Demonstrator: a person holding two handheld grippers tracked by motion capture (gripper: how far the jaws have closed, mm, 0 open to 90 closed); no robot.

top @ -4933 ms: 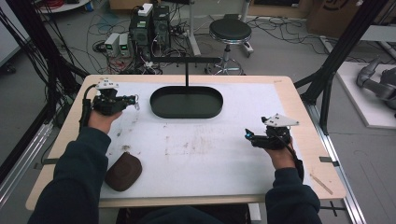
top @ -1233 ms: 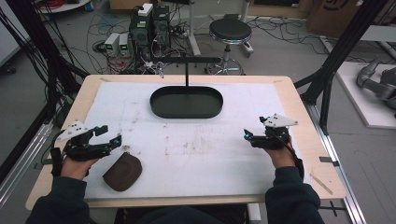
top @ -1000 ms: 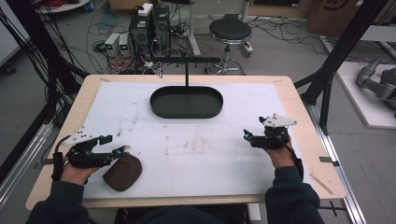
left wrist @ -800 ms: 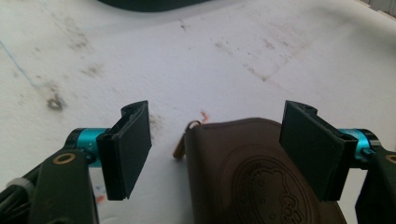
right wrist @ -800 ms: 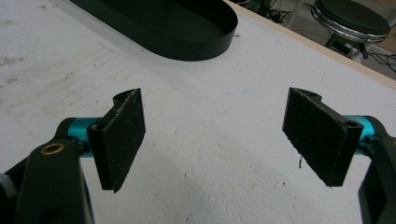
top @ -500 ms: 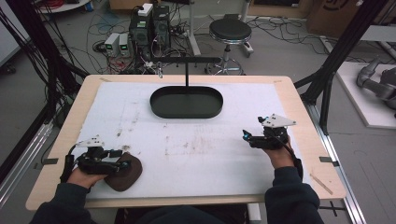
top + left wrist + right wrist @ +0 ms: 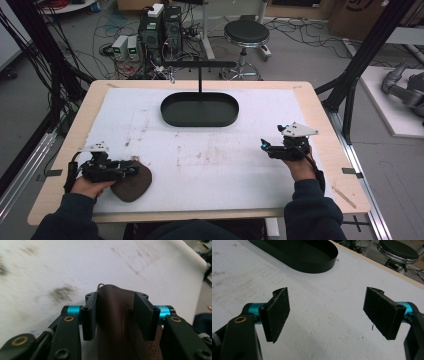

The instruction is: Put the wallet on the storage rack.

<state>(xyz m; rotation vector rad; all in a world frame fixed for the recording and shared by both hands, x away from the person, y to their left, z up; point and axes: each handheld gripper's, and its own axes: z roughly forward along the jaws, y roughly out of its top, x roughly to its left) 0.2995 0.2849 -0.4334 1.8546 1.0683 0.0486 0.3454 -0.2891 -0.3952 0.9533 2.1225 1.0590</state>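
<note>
Desk (image 7: 320,107): pale wood rim, topped with a white sheet (image 7: 210,155) carrying brown smudges near centre and toward 9 o'clock.

Room beyond 12 o'clock: grey floor, round black stool (image 7: 246,34), stacked electronics boxes (image 7: 160,27) amid loose cables; black frame posts at 10 and 2 o'clock.

Black oval tray (image 7: 200,109): toward 12 o'clock of the sheet, a thin T-shaped black stand (image 7: 200,70) rising at its far rim. In the right gripper view its near wall (image 7: 312,263) shows; the far end is cut off by the frame top.

Brown leather pouch (image 7: 132,182): at 7 o'clock on the sheet, close to the near edge. In the left gripper view the pouch (image 7: 117,315) stands between both pads, its top edge pushed up into a hump; an embossed round mark is too blurred to read, and its lower part runs out of frame.

Left gripper (image 7: 131,169): over the pouch, jaws clenched on its edge.

Right gripper (image 7: 264,146): at 4 o'clock, jaws spread wide, bare sheet between them.

Open room: wide bare sheet between the grippers and from tray to near edge; the right hand (image 7: 300,167) sits near the desk's 3 o'clock rim.
</note>
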